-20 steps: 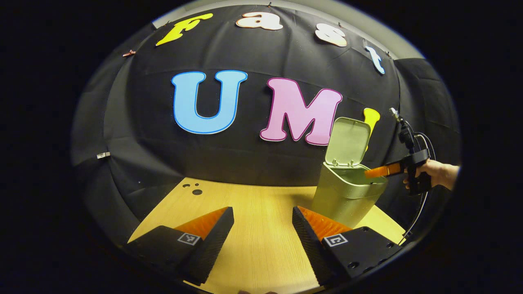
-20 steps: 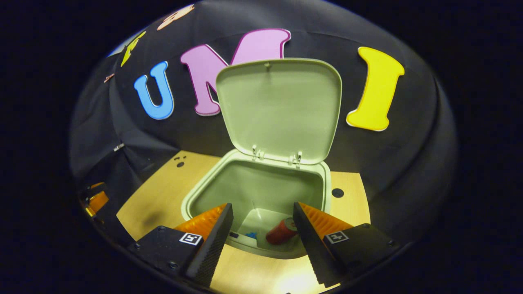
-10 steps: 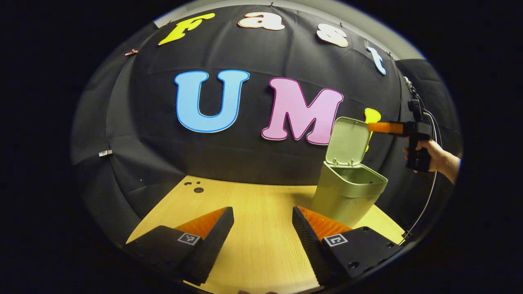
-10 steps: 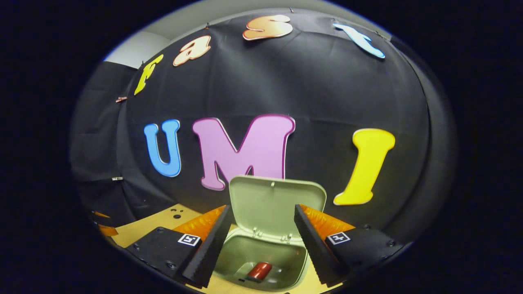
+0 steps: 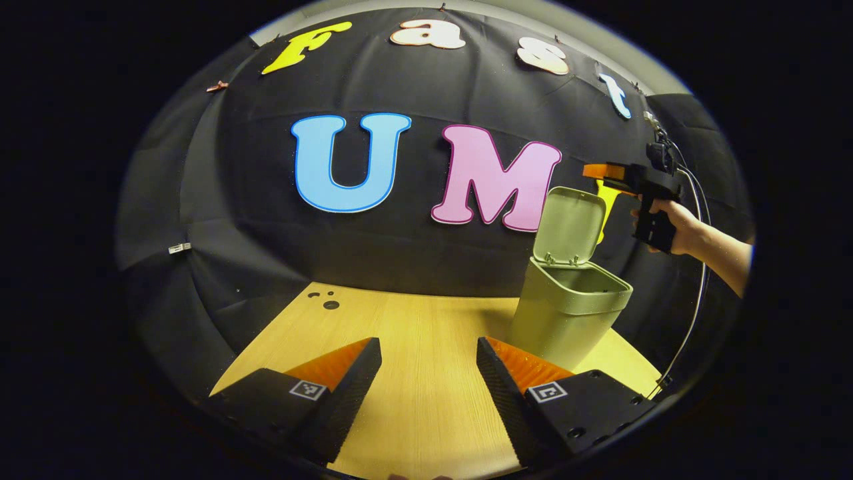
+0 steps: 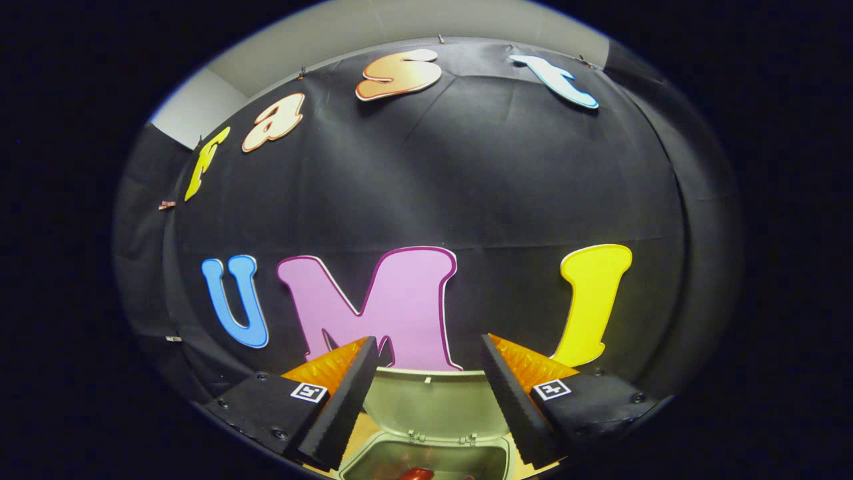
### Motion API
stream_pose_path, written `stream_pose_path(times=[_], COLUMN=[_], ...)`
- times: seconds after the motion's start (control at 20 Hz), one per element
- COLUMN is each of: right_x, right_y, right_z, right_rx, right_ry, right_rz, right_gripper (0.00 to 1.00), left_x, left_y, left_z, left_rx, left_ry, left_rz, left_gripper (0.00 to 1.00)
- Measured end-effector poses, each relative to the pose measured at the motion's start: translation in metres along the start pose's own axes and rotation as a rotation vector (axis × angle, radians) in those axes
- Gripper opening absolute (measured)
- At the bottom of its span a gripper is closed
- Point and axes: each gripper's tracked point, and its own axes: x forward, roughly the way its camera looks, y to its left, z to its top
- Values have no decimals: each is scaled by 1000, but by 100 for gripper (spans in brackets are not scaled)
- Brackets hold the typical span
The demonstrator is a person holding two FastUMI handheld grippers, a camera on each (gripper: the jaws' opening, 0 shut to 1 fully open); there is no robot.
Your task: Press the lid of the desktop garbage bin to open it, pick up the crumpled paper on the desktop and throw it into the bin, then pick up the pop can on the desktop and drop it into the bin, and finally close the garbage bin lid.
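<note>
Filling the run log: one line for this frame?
stage: lid close pending | bin: lid up | pop can: in bin | right gripper: open, above lid | left gripper: open, over table

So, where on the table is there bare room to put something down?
The table is bare from the two small holes at its far left across to the bin. The far right corner is crowded: the bin stands there, lid up, right gripper above.

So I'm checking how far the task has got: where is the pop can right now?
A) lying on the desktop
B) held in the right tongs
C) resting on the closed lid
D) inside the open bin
D: in the right gripper view the red pop can lies inside the bin, below the raised lid.
</note>
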Motion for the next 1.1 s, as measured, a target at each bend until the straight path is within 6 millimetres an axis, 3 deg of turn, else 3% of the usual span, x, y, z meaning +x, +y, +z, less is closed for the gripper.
stream_pose_path(times=[0.3,0.55,0.7,1.1], right_x=[30,32,23,-32], right_y=[1,9,13,23], right_z=[-6,-31,-39,-50], right_rx=[-43,-97,-118,-98], right_ry=[35,120,141,181], right_rz=[-30,-11,7,59], right_gripper=[96,96,96,96], left_x=[-12,-10,-6,3], left_y=[9,13,12,1], left_z=[-4,-4,-3,-4], left_rx=[-1,-28,-34,-26], left_ry=[13,8,7,7], left_rz=[38,47,36,-10], left_gripper=[94,94,94,94])
